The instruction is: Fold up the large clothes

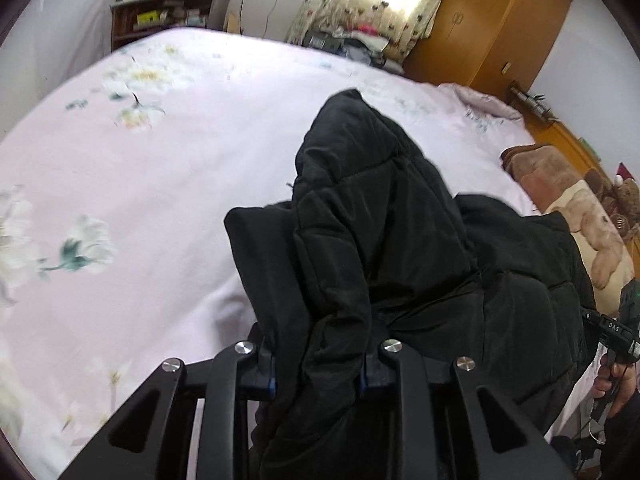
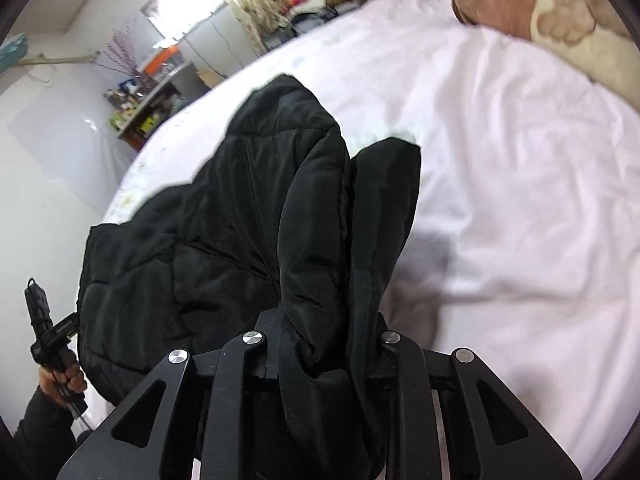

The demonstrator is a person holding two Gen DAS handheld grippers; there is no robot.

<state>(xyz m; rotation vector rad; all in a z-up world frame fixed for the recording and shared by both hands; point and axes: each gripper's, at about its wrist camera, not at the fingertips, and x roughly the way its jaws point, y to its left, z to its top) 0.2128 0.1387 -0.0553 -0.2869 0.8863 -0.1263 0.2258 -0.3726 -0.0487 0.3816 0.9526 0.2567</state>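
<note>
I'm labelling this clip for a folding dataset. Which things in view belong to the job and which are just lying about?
Part of the job:
black padded jacket
left gripper, shut on it
right gripper, shut on it
bed sheet, the work surface

Just lying about:
brown blanket
wooden wardrobe
cluttered shelf

The jacket (image 1: 384, 216) is black, padded and quilted, with stitched seams that split it into puffy panels. It is bunched and partly lifted, not lying flat. In the left wrist view a thick fold of it is pinched between the fingers of the left tongs (image 1: 316, 376) and rises away from them into a rounded hump ahead, while the rest spreads out to their right. In the right wrist view another fold (image 2: 312, 248) is squeezed between the fingers of the right tongs (image 2: 324, 356); the bulk of the jacket lies ahead and to their left.
</note>
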